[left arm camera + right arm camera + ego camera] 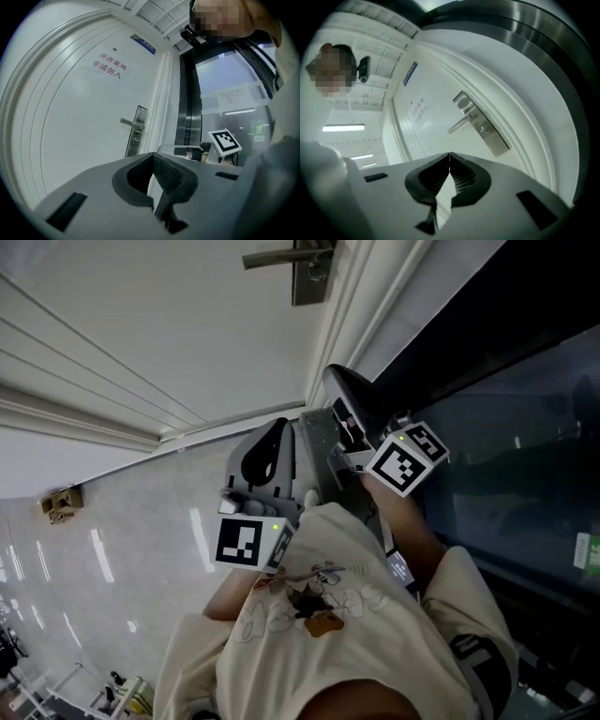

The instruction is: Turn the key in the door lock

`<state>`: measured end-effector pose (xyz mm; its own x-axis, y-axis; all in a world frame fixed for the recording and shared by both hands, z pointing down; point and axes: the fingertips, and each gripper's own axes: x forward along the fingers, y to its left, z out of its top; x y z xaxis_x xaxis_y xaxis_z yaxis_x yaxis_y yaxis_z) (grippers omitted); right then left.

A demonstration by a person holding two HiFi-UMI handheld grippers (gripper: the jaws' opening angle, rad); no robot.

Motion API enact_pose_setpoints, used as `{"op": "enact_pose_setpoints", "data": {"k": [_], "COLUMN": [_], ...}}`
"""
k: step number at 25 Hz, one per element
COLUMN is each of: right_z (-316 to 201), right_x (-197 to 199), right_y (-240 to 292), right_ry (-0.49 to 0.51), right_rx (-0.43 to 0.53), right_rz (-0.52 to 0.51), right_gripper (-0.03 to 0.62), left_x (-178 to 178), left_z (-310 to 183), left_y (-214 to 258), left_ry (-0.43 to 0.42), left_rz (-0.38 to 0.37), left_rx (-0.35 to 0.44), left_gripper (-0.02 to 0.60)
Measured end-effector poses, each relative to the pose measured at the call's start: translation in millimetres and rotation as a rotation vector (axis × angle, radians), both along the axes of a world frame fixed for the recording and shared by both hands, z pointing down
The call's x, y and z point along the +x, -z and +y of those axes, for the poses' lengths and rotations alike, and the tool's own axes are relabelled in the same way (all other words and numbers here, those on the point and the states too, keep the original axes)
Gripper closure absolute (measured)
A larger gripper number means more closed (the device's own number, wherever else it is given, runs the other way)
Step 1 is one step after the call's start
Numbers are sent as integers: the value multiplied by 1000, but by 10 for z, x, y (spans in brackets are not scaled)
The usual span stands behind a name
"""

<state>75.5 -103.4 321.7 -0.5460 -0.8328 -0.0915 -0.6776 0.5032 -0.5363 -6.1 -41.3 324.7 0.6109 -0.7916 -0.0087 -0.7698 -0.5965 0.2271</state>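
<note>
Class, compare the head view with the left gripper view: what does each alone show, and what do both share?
Head view only: the left gripper's marker cube, the pale floor, a small brown box. Left gripper view only: red lettering and a blue plate on the door. Both: the door handle and the right gripper's marker cube.

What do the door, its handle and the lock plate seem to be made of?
Door: probably painted wood or metal; smooth white, fairly matte, with moulded ridges.
Handle: metal, likely brushed steel; grey with a soft sheen.
Lock plate: the same grey, brushed-looking metal.
</note>
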Motion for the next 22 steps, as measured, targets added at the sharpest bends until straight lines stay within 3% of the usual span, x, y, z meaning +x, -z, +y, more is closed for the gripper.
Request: {"op": "enact_pose_setpoints", "data": {"k": [3,13,22], "right_z": [95,214,257], "right_x": [-155,-356,-443], "right_y": [-172,-305,-310], "right_ry": [76,206,237], "right_rx": [-19,-73,-93], "right_rz": [66,111,93], "right_gripper": [586,586,586], "left_x": [18,210,248], "left_z": [-13,79,79], "left_y": [-23,-149,-109], "left_ry": [-14,-59,-58], "left_rz": [0,-7,0], "left_rx": [3,-30,-34], "left_gripper": [575,575,577]}}
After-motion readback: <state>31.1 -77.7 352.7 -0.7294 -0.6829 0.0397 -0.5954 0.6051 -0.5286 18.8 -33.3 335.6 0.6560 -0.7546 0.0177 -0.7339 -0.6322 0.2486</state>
